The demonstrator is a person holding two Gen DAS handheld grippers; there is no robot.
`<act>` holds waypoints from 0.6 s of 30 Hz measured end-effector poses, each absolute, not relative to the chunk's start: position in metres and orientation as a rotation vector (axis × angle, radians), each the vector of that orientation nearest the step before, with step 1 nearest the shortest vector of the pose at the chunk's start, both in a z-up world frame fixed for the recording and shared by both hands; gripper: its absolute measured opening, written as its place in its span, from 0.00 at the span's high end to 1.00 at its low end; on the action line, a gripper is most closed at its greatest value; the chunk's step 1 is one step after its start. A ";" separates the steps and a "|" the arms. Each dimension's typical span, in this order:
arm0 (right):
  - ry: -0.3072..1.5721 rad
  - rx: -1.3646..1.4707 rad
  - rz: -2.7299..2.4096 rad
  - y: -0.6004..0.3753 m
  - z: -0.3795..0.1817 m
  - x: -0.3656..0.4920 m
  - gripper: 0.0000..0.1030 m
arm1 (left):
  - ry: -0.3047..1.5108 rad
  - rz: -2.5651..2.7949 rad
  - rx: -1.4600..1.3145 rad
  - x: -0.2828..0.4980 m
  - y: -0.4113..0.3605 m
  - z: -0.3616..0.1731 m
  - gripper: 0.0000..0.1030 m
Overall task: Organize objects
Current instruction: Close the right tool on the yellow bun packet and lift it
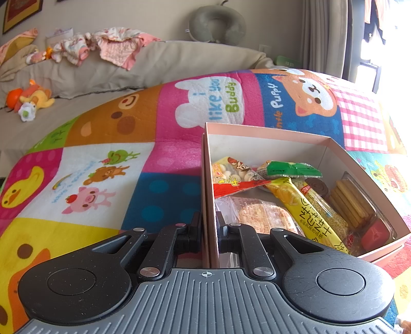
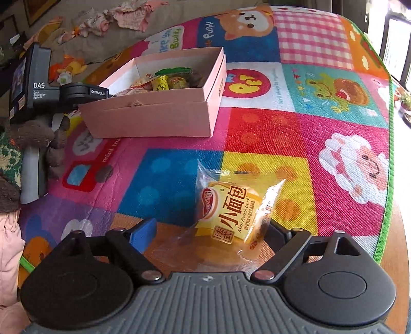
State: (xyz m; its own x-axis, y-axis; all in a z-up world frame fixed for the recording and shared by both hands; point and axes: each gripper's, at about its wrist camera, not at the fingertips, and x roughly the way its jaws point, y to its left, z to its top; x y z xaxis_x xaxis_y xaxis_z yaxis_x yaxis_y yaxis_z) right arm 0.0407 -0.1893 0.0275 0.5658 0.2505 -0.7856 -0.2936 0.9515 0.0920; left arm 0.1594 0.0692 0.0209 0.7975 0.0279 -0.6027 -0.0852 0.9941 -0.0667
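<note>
Clamping the near-left wall of the pink box (image 1: 267, 133), left gripper (image 1: 208, 226), right gripper (image 2: 208, 233) wide around bread packet (image 2: 231, 208), pads not pressing, play mat (image 2: 295, 133) beneath.

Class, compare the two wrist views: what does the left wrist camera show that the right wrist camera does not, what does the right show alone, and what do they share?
Left wrist only: the left gripper with its jaws shut on the wall of the pink box, seen close up, a grey neck pillow on the wall, and biscuit sticks inside the box.

Right wrist only: the right gripper with open jaws either side of a mini French bread packet lying on the mat.

Both: the pink box of snacks, the colourful play mat, and an orange plush toy.
</note>
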 end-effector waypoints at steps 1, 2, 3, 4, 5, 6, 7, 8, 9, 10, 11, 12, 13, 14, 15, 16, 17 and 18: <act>0.910 -0.067 0.316 -0.187 0.028 0.040 0.29 | 0.645 0.060 -0.093 0.159 0.069 0.021 0.89; 0.909 -0.076 0.315 -0.186 0.030 0.040 0.33 | 0.645 0.060 -0.094 0.159 0.069 0.021 0.89; 0.910 -0.080 0.316 -0.185 0.030 0.040 0.36 | 0.645 0.060 -0.093 0.159 0.069 0.021 0.89; 0.914 -0.086 0.316 -0.185 0.030 0.039 0.39 | 0.645 0.060 -0.093 0.159 0.069 0.021 0.89; 0.917 -0.099 0.319 -0.185 0.031 0.038 0.39 | 0.645 0.060 -0.093 0.159 0.069 0.021 0.89; 0.921 -0.112 0.322 -0.185 0.031 0.037 0.39 | 0.645 0.061 -0.093 0.159 0.069 0.021 0.89; 0.923 -0.130 0.328 -0.184 0.030 0.035 0.38 | 0.645 0.061 -0.092 0.159 0.069 0.021 0.89; 0.925 -0.147 0.333 -0.184 0.030 0.032 0.37 | 0.645 0.061 -0.092 0.159 0.069 0.021 0.89; 0.926 -0.165 0.335 -0.184 0.030 0.030 0.37 | 0.645 0.061 -0.093 0.159 0.069 0.021 0.89; 0.926 -0.176 0.335 -0.183 0.030 0.028 0.37 | 0.645 0.060 -0.094 0.159 0.069 0.021 0.89; 0.928 -0.181 0.335 -0.183 0.030 0.026 0.37 | 0.645 0.060 -0.094 0.159 0.069 0.021 0.89; 0.930 -0.183 0.334 -0.183 0.031 0.025 0.37 | 0.645 0.060 -0.095 0.159 0.069 0.021 0.89; 0.933 -0.185 0.332 -0.183 0.031 0.024 0.38 | 0.645 0.059 -0.096 0.159 0.069 0.021 0.89; 0.933 -0.186 0.330 -0.182 0.032 0.023 0.39 | 0.645 0.060 -0.095 0.159 0.069 0.021 0.89; 0.934 -0.187 0.326 -0.182 0.032 0.023 0.40 | 0.645 0.060 -0.094 0.159 0.069 0.021 0.89; 0.933 -0.189 0.323 -0.181 0.033 0.022 0.41 | 0.644 0.060 -0.095 0.159 0.069 0.020 0.89; 0.930 -0.189 0.317 -0.182 0.033 0.022 0.43 | 0.644 0.059 -0.095 0.159 0.068 0.020 0.89; 0.929 -0.188 0.314 -0.181 0.034 0.022 0.43 | 0.645 0.059 -0.096 0.159 0.068 0.020 0.89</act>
State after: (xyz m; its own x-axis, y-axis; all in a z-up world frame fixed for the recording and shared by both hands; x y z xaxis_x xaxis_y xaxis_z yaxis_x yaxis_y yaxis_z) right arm 0.0218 -0.1815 0.0343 0.5578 0.1839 -0.8093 -0.3447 0.9384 -0.0244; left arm 0.1591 0.0681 0.0198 0.7978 0.0253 -0.6024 -0.0849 0.9939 -0.0707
